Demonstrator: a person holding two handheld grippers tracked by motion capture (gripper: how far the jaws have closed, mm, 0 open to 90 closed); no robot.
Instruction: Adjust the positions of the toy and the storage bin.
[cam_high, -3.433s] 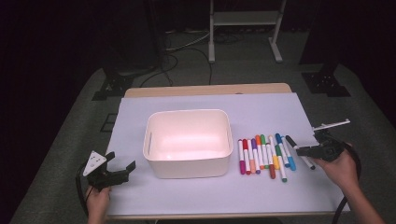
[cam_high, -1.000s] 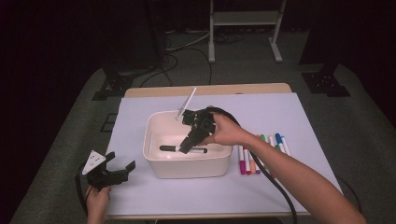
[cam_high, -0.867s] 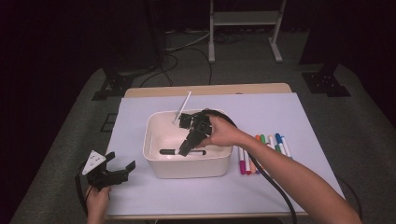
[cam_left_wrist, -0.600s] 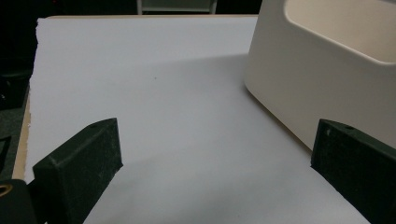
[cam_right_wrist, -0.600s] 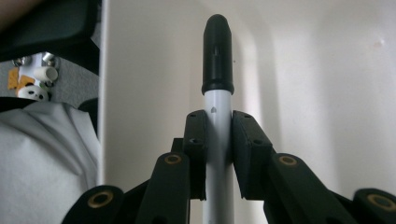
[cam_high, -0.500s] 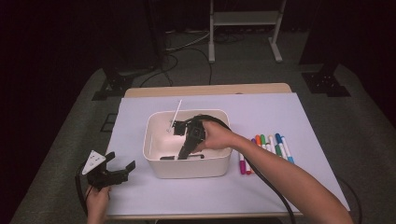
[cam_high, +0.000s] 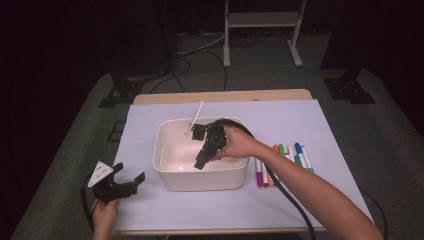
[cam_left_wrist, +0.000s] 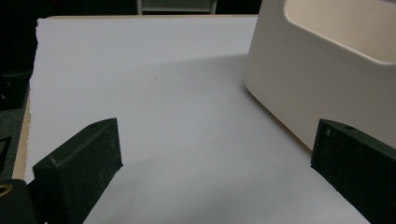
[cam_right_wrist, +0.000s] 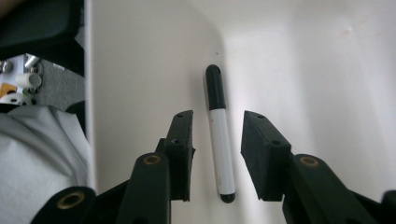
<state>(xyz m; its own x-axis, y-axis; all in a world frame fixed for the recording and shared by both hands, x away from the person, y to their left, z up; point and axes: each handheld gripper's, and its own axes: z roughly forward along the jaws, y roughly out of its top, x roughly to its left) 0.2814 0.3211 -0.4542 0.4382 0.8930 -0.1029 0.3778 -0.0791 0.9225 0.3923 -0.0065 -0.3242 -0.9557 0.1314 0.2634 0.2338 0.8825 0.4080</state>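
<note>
**Marker lies loose between parted jaws**

The right gripper (cam_right_wrist: 217, 154) points down into the white bin (cam_right_wrist: 327, 70). Its jaws have just been opening, and a black-capped white marker (cam_right_wrist: 219, 140) lies on the bin floor in the gap between them, clear of both pads. The marker runs lengthwise along the jaws, its cap reaching past their tips. The bin's wall rises beyond the left jaw.

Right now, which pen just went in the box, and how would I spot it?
Find the white box mid-table. Inside, between the right gripper's just-opened jaws, lies one marker. Its body is white with black ends; the colourful markers lie outside.
</note>
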